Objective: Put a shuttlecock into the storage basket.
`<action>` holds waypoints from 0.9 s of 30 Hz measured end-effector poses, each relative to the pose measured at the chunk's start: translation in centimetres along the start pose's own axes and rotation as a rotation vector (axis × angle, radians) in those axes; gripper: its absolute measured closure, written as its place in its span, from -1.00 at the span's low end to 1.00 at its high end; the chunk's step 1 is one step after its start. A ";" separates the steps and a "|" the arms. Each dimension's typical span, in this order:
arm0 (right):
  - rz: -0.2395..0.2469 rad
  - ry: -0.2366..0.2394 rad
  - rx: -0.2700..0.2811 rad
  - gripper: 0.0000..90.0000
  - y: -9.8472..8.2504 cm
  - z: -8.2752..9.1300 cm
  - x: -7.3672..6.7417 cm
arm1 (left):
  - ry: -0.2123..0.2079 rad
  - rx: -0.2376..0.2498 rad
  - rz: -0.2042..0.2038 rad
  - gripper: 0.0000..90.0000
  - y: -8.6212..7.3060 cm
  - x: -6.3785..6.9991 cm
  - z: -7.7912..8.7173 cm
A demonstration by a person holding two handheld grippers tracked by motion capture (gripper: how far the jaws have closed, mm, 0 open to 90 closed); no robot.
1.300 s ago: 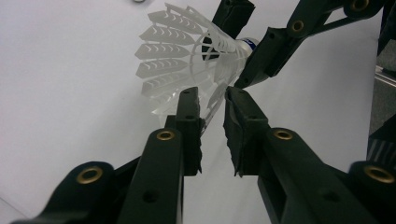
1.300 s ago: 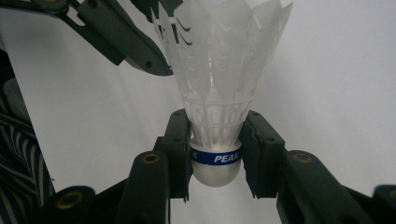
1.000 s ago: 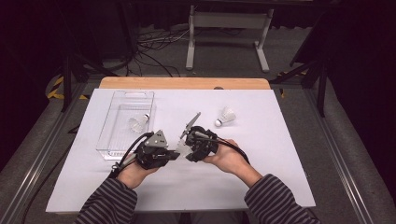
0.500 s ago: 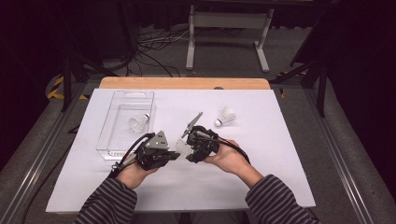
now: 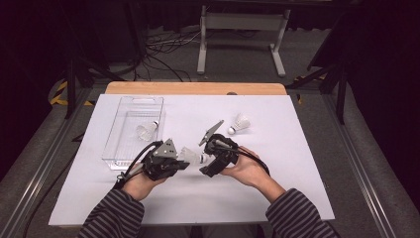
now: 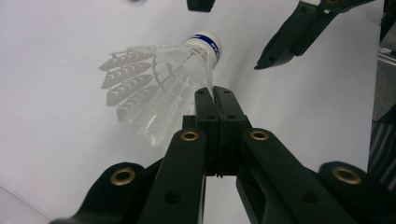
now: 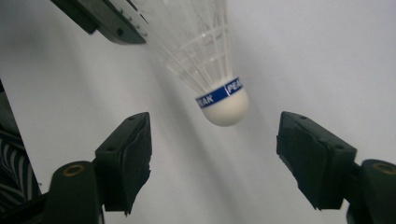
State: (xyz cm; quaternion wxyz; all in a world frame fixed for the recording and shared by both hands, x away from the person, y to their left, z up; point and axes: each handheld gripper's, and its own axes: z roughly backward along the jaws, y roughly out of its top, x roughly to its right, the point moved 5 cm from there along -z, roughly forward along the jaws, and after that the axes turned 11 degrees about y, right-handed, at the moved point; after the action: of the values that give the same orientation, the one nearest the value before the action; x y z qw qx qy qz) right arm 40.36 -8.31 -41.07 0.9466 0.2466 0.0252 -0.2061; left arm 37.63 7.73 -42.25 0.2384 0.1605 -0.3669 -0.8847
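Above the middle of the white table, a white feathered shuttlecock [image 5: 191, 155] with a blue band on its cork hangs between my two grippers. My left gripper [image 5: 184, 160] is shut on it. In the left gripper view its jaws [image 6: 214, 91] meet on the edge of the feather skirt [image 6: 154, 84]. My right gripper [image 5: 204, 162] faces it from the right. Its jaws have just been opening, and in the right gripper view they [image 7: 215, 125] stand wide on either side of the cork [image 7: 225, 106] without touching it.
A clear plastic tray [image 5: 115, 148] at the left holds another shuttlecock [image 5: 147, 130]. A third shuttlecock [image 5: 239, 124] lies on the white sheet to the back right. The table's wooden far edge [image 5: 195, 88] borders dark floor with cables and a stand.
Both hands have stayed where they were. The right gripper's jaws look a little wider around the shuttlecock's cork. The left gripper still holds the shuttlecock.
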 end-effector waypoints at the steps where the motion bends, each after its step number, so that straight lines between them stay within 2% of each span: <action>1: -0.001 -0.005 0.008 -0.44 -0.2 0.1 0.1 | 0.000 0.001 0.003 1.00 0.0 0.0 0.0; 15: -0.086 -0.054 0.098 -0.56 -2.8 1.4 0.9 | 0.010 -0.006 0.024 1.00 -0.5 -0.5 0.7; 27: -0.120 -0.070 0.112 -0.59 -3.7 2.0 1.0 | 0.017 -0.004 0.041 1.00 -1.0 -0.9 1.2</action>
State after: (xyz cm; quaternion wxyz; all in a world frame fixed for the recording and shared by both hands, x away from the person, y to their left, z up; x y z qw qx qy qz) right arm 39.72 -12.56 -41.16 0.9175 0.2901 -0.0047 -0.2722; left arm 37.52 9.53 -42.00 0.2600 0.1599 -0.3662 -0.8790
